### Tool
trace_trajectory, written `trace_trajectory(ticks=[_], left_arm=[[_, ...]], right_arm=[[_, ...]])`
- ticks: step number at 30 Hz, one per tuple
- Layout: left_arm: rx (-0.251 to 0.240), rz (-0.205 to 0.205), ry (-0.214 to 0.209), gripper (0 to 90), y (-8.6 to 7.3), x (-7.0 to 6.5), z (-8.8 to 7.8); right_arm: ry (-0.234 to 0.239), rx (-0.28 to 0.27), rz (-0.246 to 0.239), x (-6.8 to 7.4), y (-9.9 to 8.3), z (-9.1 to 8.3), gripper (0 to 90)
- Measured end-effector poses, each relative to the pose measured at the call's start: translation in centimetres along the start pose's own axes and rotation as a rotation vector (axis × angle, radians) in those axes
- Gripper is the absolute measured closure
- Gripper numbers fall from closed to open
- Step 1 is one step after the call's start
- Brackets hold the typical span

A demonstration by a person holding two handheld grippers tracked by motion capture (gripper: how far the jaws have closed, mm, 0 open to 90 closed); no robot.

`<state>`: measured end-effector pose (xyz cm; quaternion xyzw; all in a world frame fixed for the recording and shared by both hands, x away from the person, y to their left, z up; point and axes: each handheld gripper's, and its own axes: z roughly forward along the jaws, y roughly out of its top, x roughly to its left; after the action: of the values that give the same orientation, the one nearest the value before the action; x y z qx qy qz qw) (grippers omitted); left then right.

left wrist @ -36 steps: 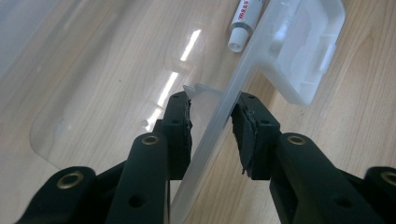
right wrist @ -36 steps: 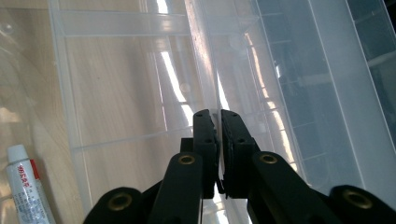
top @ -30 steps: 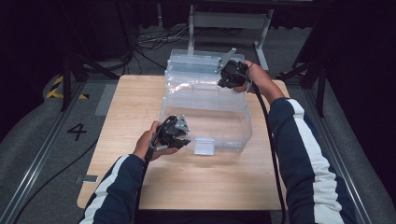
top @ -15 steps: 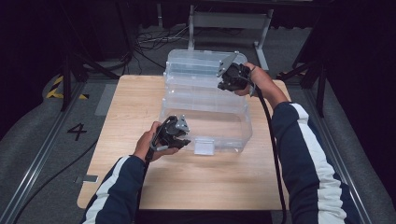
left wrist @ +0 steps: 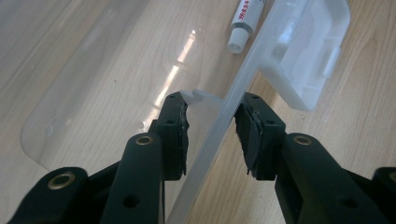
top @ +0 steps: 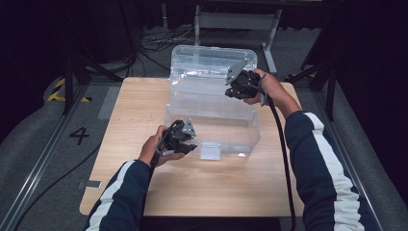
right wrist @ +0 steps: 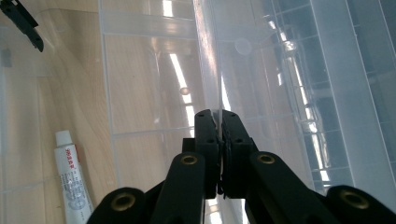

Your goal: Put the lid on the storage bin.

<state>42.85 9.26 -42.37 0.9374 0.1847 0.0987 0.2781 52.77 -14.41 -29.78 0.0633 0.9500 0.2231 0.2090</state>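
Observation:
A clear plastic storage box [top: 211, 118] stands on the wooden table [top: 216, 192]. Its clear lid [top: 211, 57] is tipped up toward the back. My right gripper [top: 232, 92] is at the box's right rear, and in the right gripper view it [right wrist: 218, 116] is shut on the lid's thin edge [right wrist: 217, 70]. My left gripper [top: 192, 146] is at the box's front wall; its jaws [left wrist: 210, 109] stand open astride the box rim [left wrist: 233, 102], beside the white latch [left wrist: 308, 56]. A white tube with red print [right wrist: 70, 186] lies on the box floor.
The box takes up the far half of the table; bare wood lies in front of it and to its left. Cables trail from both grippers toward the near edge. Dark floor, rails and a metal stand [top: 235, 21] surround the table.
My right gripper has shifted slightly toward the right and near side with the lid edge in it. The left gripper has stayed in place at the front rim.

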Motion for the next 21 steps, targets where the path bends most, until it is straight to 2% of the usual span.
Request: trace_trajectory(ticks=[6,13,21], left_arm=[[0.000,0.001,0.001,64.2,0.0,0.0,0.0],[-0.001,0.000,0.000,64.2,0.0,0.0,0.0],[-0.002,0.003,0.004,63.8,0.0,0.0,0.0]], right_arm=[[0.023,-0.002,-0.009,0.5,0.0,-0.4,87.8],[0.021,-0.002,-0.012,1.1,-0.1,-0.7,87.7],[0.039,-0.030,0.013,1.7,-0.4,-0.9,87.5]])
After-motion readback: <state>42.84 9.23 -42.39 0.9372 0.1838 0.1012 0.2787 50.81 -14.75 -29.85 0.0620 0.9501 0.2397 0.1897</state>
